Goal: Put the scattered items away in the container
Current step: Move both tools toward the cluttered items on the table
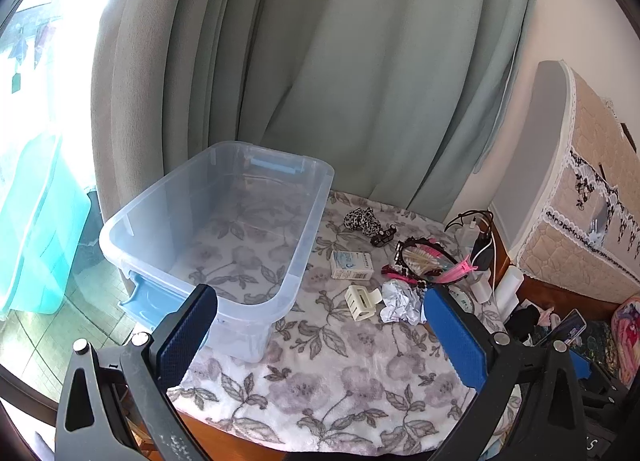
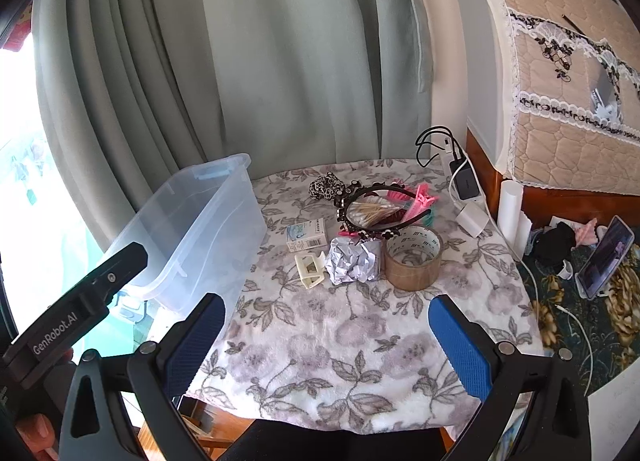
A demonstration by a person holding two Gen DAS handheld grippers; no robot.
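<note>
A: Where does the container stand?

B: The clear plastic container sits on the flower-patterned counter, at about ten o'clock from the left gripper. Only the cloth pattern shows through its bottom.

A: And the left gripper itself?

B: Its blue fingers are spread wide apart with nothing between them, hovering over the near part of the counter.

A: The scattered things?

B: Grouped at roughly one o'clock in the left view. A small white and blue box lies just beside the container's right wall. Nearer is a cream hair claw, touching a ball of crumpled paper. Farther back sits a leopard-print scrunchie, and to its right a black headband looped around cotton swabs, with a pink clip at its edge.

A: What does the right side add?

B: The right gripper also has its fingers held wide apart, empty, low over the near counter. At twelve o'clock from it lies the paper ball, and a roll of brown tape lies flat, touching the paper's right side. A black charger with its cables rests at two o'clock, by the counter's far right corner.
</note>
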